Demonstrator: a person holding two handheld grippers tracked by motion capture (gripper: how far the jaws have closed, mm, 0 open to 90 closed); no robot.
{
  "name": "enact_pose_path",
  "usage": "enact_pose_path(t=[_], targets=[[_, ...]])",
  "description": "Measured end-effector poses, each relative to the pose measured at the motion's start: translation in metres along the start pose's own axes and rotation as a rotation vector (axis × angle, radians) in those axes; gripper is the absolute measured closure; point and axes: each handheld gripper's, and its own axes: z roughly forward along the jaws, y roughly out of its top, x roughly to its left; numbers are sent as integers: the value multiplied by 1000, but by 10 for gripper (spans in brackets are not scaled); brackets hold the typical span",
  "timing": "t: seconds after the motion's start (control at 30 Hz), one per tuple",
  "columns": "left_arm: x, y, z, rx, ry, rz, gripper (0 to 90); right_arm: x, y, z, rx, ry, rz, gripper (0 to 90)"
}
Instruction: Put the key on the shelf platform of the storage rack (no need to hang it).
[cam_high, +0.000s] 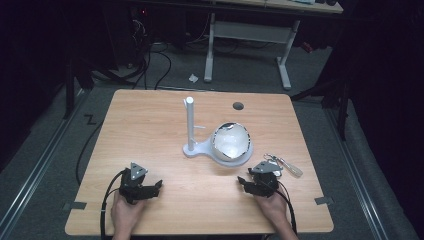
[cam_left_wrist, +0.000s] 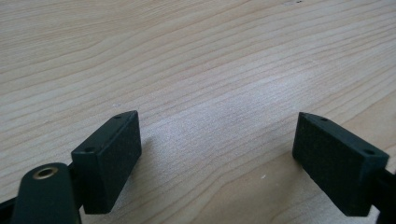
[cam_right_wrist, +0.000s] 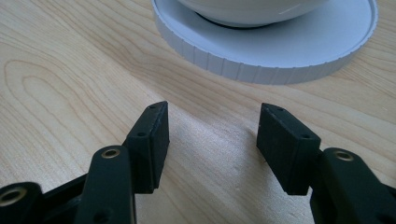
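Both grippers rest near the front edge of the bench (cam_high: 165, 115). The left gripper (cam_left_wrist: 217, 154) and the right gripper (cam_right_wrist: 212, 140) have fingers wide apart, holding nothing; a white bowl (cam_high: 231, 141) on its stand (cam_right_wrist: 280, 51) is just ahead of the right one.

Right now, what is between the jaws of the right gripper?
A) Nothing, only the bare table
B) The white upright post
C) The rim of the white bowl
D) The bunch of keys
A. In the right gripper view the right gripper has its jaws apart over bare wooden table, and the white round base under the bowl lies farther ahead, untouched.
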Motion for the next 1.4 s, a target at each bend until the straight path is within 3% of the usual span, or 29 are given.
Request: enact_pose_path(t=[0.7, 0.87, 0.97, 1.4], targets=[[0, 0, 0, -3, 2, -3, 167, 0, 0, 0, 0, 2, 6, 441], [2, 2, -1, -4, -11, -30, 166, 0, 0, 0, 2, 2, 7, 440], [0, 0, 1, -3, 5, -1, 166, 0, 0, 0, 0, 3, 8, 441], [0, 0, 1, 4, 1, 0, 145, 0, 0, 0, 3, -6, 18, 419]])
